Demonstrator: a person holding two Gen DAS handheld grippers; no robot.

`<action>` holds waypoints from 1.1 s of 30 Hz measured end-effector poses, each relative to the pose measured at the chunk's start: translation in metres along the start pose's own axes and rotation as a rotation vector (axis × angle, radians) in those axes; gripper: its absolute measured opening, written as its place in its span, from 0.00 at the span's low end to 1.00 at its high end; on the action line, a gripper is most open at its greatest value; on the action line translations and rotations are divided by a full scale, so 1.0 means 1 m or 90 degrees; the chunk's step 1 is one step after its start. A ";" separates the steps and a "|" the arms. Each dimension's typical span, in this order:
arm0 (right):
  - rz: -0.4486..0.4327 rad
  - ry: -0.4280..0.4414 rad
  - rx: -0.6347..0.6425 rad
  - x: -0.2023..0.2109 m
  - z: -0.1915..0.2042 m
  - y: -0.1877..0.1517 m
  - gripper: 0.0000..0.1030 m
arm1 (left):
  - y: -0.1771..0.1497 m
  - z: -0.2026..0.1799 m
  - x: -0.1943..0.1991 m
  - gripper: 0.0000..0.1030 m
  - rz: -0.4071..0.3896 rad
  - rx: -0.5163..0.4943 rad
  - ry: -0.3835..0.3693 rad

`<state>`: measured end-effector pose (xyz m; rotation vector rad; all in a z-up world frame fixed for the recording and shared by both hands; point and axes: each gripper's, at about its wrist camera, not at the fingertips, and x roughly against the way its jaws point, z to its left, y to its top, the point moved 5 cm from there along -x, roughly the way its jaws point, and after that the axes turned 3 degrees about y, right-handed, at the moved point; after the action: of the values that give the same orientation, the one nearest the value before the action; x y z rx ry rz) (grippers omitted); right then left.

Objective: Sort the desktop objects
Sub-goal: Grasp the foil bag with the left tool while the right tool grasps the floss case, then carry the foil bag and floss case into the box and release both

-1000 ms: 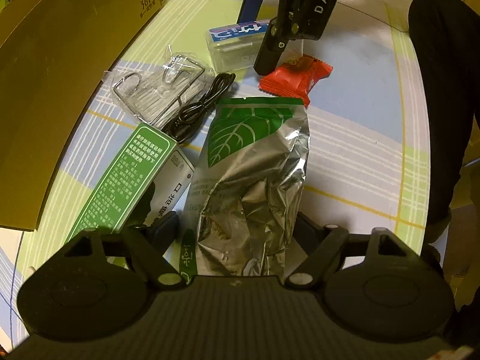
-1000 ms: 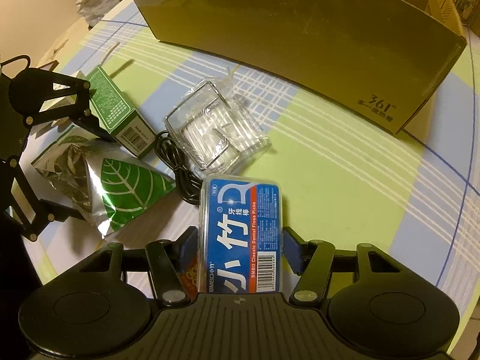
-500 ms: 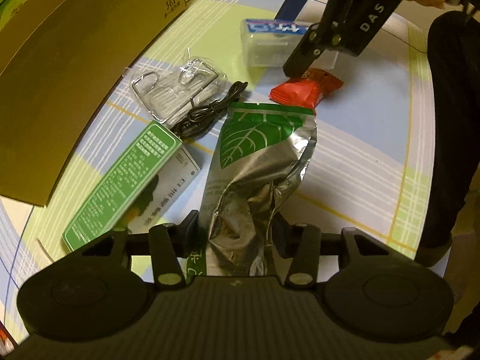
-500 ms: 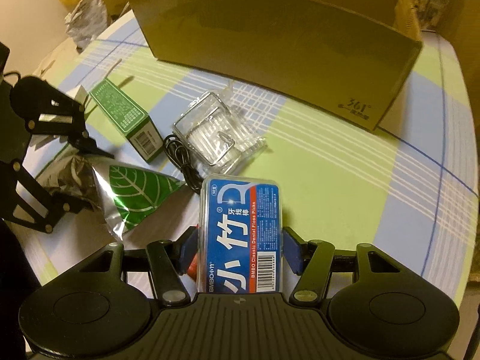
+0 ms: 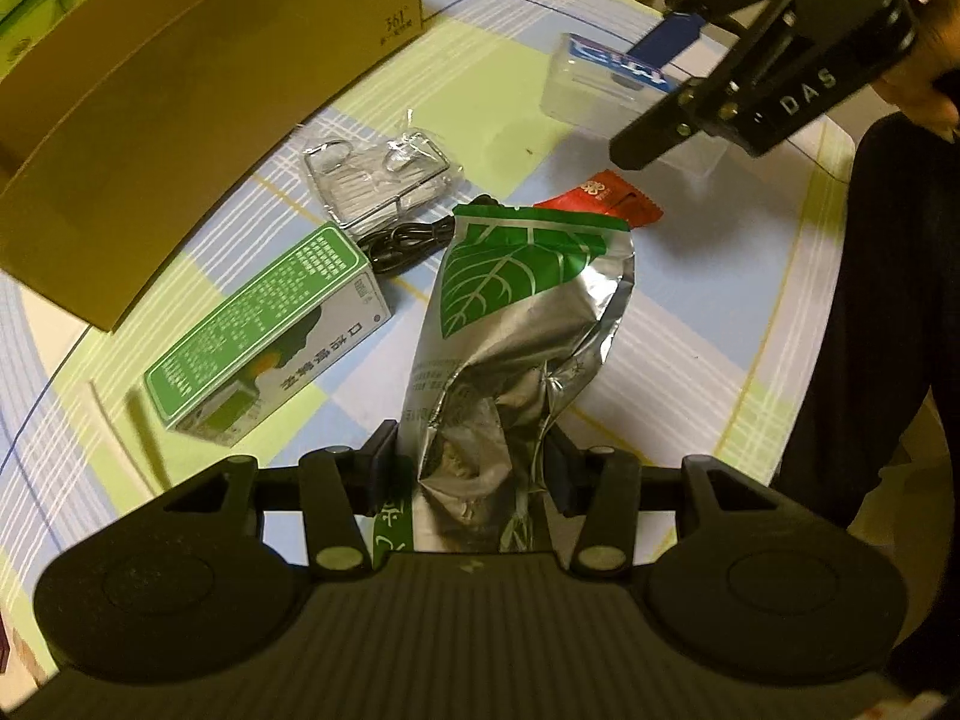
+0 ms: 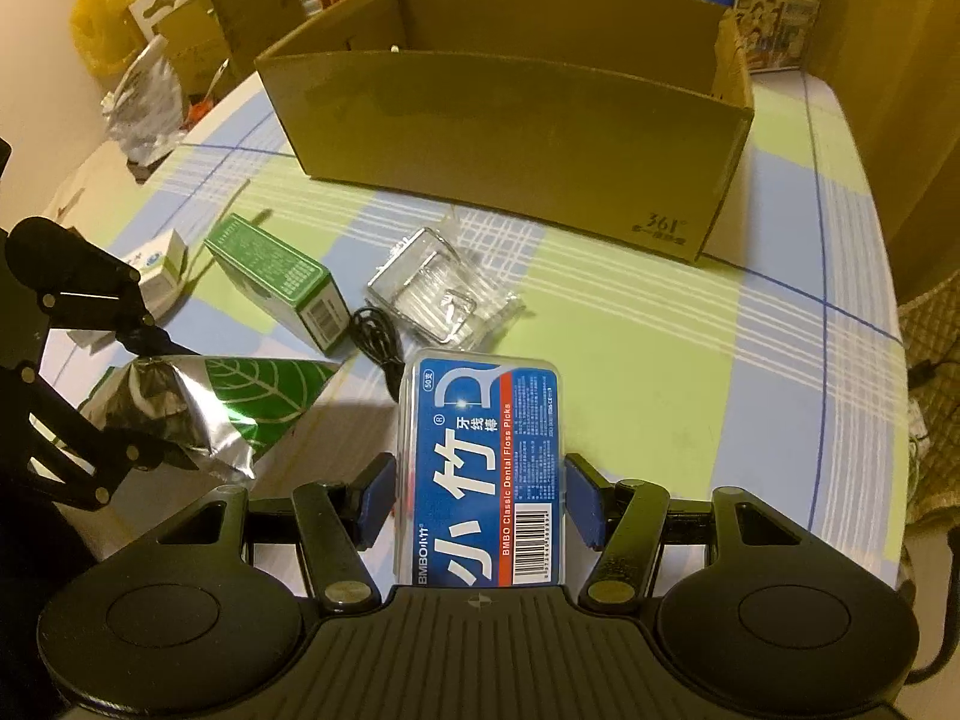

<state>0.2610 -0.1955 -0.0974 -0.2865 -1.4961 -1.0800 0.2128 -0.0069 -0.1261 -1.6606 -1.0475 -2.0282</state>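
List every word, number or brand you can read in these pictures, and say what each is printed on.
"BMBO Classic Dental Floss Picks": floss pick box
"小竹": same box
"牙线棒": same box
"361°": cardboard box
"DAS": right gripper
Green carton: Chinese print too small to read.
Foil pouch: small print unreadable.
Red packet: logo blurred.
Barcode digits on the floss pick box: too small.

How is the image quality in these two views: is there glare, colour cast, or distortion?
Left wrist view: warm yellowish cast; bright glare on the crinkled foil pouch in the left gripper; the table edge bows from the fisheye lens. Right wrist view: same cast; a small glare spot on the floss pick box in the right gripper; the cardboard box looks curved.
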 end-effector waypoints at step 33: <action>-0.141 -0.060 -0.001 0.063 0.020 0.104 0.55 | 0.071 0.081 0.105 0.42 -0.098 0.226 0.106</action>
<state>0.3059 -0.1498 0.0082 -0.1780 -1.6400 -1.2582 0.2876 0.0231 0.0013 -1.2451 -1.4138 -1.8929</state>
